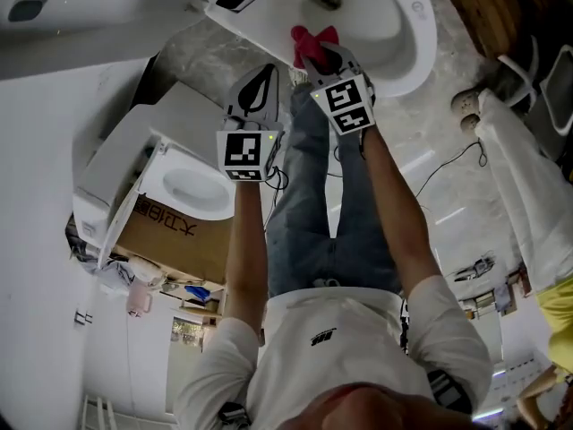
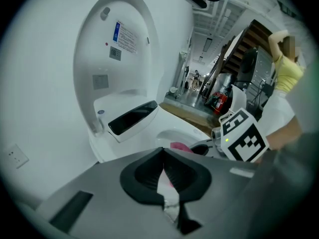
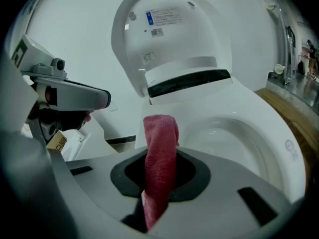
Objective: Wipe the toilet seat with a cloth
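A white toilet (image 1: 407, 43) stands open in front of me, its lid (image 3: 169, 34) raised and its seat rim (image 3: 249, 113) bare. My right gripper (image 1: 315, 56) is shut on a red cloth (image 3: 160, 148), which sticks up between the jaws just over the near left edge of the bowl. In the left gripper view the cloth (image 2: 179, 146) shows as a pink patch beside the right gripper (image 2: 244, 136). My left gripper (image 1: 260, 83) hangs left of it, short of the toilet, jaws pressed together with nothing in them. The left gripper (image 3: 65, 91) also shows at the right gripper view's left edge.
A second white toilet (image 1: 188, 186) sits on a cardboard box (image 1: 170, 231) to my left. A black cable (image 1: 448, 164) runs over the marble floor on my right. A person in yellow (image 1: 560, 312) stands at the far right. A wooden platform (image 3: 294, 113) lies beyond the toilet.
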A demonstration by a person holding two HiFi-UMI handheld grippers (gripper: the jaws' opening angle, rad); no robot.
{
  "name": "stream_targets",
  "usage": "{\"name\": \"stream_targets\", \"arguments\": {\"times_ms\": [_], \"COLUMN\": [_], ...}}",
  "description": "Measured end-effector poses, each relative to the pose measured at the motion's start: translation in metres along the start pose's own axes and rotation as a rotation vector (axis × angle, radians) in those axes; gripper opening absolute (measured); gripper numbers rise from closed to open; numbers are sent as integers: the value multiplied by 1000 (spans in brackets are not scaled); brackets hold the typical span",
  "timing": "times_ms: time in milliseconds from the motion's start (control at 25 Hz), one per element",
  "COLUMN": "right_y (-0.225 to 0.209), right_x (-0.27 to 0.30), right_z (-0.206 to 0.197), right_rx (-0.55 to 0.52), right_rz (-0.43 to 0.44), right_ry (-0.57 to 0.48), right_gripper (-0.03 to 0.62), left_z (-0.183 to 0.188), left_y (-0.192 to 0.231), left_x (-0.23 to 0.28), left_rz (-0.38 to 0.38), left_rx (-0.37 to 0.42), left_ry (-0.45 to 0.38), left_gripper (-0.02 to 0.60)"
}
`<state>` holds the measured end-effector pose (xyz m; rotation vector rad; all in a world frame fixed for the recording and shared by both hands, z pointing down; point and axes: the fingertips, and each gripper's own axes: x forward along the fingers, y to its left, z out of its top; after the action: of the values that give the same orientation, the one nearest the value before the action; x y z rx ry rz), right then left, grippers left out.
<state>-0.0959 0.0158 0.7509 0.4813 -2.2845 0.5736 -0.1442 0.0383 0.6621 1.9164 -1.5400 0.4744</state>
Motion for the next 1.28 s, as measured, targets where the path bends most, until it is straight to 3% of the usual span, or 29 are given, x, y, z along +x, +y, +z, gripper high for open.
{"name": "stream_targets", "arguments": {"times_ms": [160, 480, 1280], "right_y": [7, 5, -51], "right_x": [8, -12, -100], "right_z": [-21, -47, -132], "right_rx": [-18, 64, 236], "right_rz": [15, -10, -144], "right_ry": [61, 84, 91], "right_gripper": [51, 50, 50], "left_z": [-6, -11, -30], "left_y": [0, -27, -131], "left_x": [4, 18, 57], "left_rz": [-19, -79, -234], "left_rx": [-5, 21, 101], "left_ry": [21, 56, 141], "left_gripper": [11, 11, 11]}}
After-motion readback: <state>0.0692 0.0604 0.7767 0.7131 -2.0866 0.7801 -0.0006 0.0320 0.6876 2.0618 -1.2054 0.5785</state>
